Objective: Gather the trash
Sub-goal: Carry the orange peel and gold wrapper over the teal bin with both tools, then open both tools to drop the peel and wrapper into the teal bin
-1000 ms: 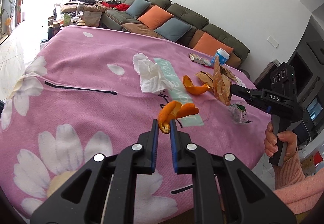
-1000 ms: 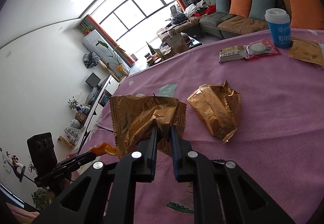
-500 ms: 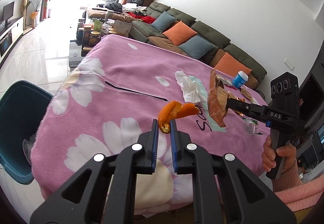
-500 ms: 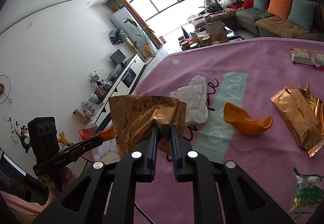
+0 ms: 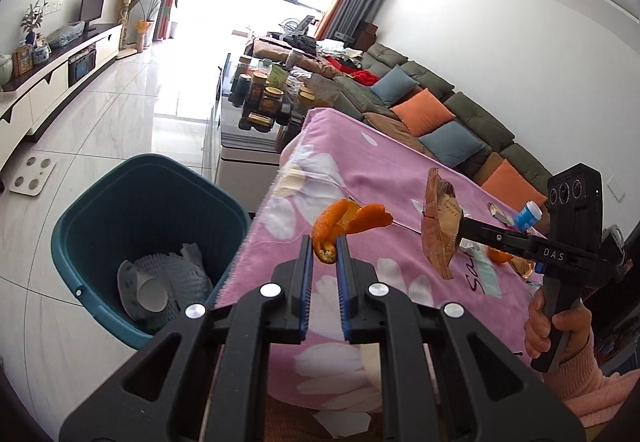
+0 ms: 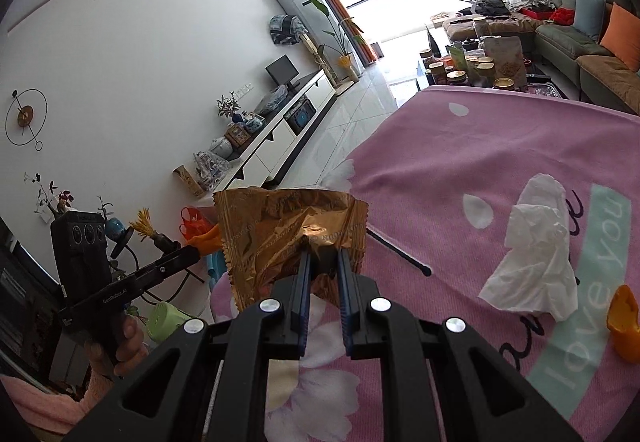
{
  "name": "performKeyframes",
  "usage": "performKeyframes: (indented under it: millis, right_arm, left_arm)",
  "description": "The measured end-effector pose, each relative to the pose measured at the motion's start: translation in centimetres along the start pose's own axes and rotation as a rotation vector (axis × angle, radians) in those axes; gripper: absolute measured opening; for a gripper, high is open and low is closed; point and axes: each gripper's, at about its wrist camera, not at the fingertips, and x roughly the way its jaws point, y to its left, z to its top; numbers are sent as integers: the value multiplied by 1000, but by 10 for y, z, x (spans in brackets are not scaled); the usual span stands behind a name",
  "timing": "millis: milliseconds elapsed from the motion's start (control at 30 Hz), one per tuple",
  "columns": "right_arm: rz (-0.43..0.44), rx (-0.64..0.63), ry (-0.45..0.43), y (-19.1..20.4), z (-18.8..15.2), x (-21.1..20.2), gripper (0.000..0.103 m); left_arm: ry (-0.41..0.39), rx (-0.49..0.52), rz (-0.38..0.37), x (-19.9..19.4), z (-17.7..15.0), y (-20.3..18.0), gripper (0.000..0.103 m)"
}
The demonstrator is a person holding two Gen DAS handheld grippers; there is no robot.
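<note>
The left hand-held gripper pinches an orange peel in the air, over the edge of the pink worktop. The right hand-held gripper pinches a gold wrapper, also lifted up. This looks like the carrying step. The blue bin stands on the floor beside the worktop. Next, both need to go over the bin and let go.
</note>
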Motion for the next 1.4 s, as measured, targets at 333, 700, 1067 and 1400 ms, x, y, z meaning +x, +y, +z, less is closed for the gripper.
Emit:
performKeyframes:
  millis: [333,700,1067,1400]
  right_arm:
    - [45,-85,74,41,23,57,12]
    - [56,-136,168,67,36,126,12]
    - [6,-160,243,83,44,181,12]
    - [-4,-155,301,92,43,215,13]
  left_arm:
    - [-36,-90,129,-12,8,43,12]
    - [-24,-185,238,-3,8,93,12]
    - [9,-243,301,19,6,123,12]
    - [58,-281,314,51,1,139,13]
